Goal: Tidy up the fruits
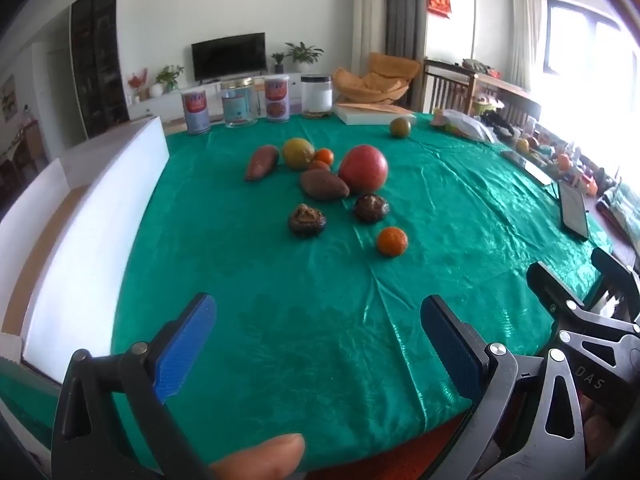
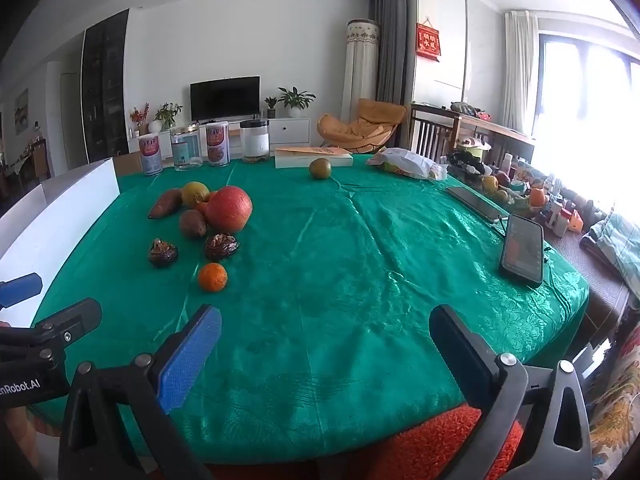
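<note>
1. Fruits lie in a loose group on the green cloth point(image 1: 280, 320) covering the desk, left of centre and beyond both claws.
2. One large red apple point(image 1: 364, 168) sits at the right of the group.
3. One yellow-green round fruit point(image 1: 298, 153) sits at the back of the group; a second one point(image 1: 399, 127) lies alone, well apart, near a flat white box point(image 1: 372, 114) at the far edge.
4. Three small oranges: one point(image 1: 392, 241) alone at the near edge of the group, two point(image 1: 324, 156) tucked between the apple and the yellow-green fruit.
5. Two brown sweet potatoes point(image 1: 262, 162) lie at the left and middle of the group.
6. Two dark dried mushrooms point(image 1: 307, 221) lie side by side in front of the apple.
7. Four jars and cans point(image 1: 236, 102) stand in a row along the far edge.
8. Two phones point(image 2: 522, 250) lie at the right side of the desk.
9. Left claw point(image 1: 318, 344) hangs over the near edge, spread wide, holding nothing.
10. Right claw point(image 2: 326, 350) hangs beside it, also spread wide and empty.
</note>
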A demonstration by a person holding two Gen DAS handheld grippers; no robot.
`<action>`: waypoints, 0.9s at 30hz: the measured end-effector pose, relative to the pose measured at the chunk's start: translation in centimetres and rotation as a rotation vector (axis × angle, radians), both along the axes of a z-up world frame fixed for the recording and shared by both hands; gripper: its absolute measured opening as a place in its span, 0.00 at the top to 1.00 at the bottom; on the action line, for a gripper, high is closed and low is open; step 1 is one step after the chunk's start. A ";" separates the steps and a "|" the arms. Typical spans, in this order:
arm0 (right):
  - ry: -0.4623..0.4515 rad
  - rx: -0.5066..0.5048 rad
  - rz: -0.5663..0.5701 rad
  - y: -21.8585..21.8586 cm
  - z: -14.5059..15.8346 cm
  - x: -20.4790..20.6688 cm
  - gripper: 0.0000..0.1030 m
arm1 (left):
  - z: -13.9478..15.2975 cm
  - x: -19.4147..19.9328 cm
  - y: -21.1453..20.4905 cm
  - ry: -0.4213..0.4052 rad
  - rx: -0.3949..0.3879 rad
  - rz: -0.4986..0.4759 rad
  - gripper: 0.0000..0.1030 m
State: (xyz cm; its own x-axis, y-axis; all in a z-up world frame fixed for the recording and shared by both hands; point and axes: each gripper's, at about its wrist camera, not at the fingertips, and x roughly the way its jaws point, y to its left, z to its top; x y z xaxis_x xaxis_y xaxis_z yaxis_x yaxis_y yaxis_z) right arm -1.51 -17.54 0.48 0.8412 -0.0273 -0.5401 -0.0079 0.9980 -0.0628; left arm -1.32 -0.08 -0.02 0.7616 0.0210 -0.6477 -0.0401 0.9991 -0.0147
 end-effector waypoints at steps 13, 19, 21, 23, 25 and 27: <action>-0.006 -0.016 0.009 0.5 -0.2 -0.1 0.00 | -0.4 0.0 0.3 0.004 0.001 0.015 0.01; -0.010 -0.019 0.013 0.5 -0.1 -0.2 0.00 | -0.4 0.0 0.4 0.003 0.003 0.022 0.01; -0.010 -0.018 0.013 0.5 -0.2 -0.2 0.00 | -0.5 0.0 0.4 0.002 0.004 0.022 0.01; -0.011 -0.019 0.013 0.6 -0.1 -0.2 0.00 | -0.5 0.0 0.4 0.000 0.005 0.021 0.01; -0.011 -0.019 0.013 0.5 -0.1 -0.2 0.00 | -0.5 0.0 0.3 0.000 0.007 0.020 0.01; -0.011 -0.020 0.013 0.5 -0.1 -0.2 0.00 | -0.5 0.0 0.3 -0.001 0.010 0.020 0.01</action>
State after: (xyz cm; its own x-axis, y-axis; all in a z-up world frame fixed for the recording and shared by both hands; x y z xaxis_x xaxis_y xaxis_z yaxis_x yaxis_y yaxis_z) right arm -1.69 -17.00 0.34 0.8475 -0.0266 -0.5301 -0.0204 0.9964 -0.0825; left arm -1.34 0.20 -0.55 0.7613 0.0429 -0.6470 -0.0604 0.9982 -0.0048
